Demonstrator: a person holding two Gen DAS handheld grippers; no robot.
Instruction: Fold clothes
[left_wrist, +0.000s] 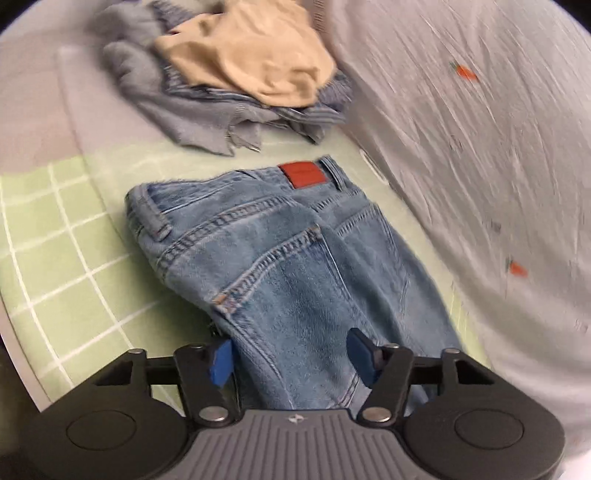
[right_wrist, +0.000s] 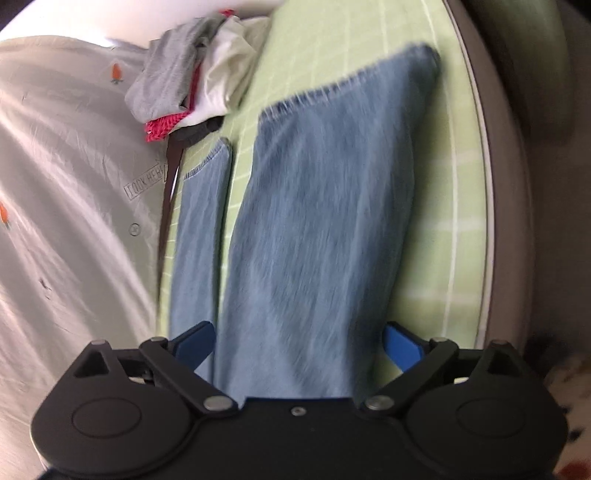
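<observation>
Light blue jeans (left_wrist: 280, 254) lie on the green checked sheet (left_wrist: 62, 236), waistband with a red patch (left_wrist: 303, 174) away from me. My left gripper (left_wrist: 291, 358) is open, its blue fingers (left_wrist: 221, 363) on either side of the jeans at the seat. In the right wrist view the jeans' legs (right_wrist: 325, 229) stretch away to frayed hems, a second leg (right_wrist: 201, 229) beside them on the left. My right gripper (right_wrist: 299, 347) is open, wide, with the leg fabric between its fingers (right_wrist: 402, 349).
A heap of grey-blue and beige clothes (left_wrist: 236, 74) lies beyond the waistband. A grey quilt with small carrot prints (left_wrist: 480, 147) lies along the right. Another pile of grey, white and pink clothes (right_wrist: 184, 88) sits past the leg hems. The bed edge (right_wrist: 491, 221) runs along the right.
</observation>
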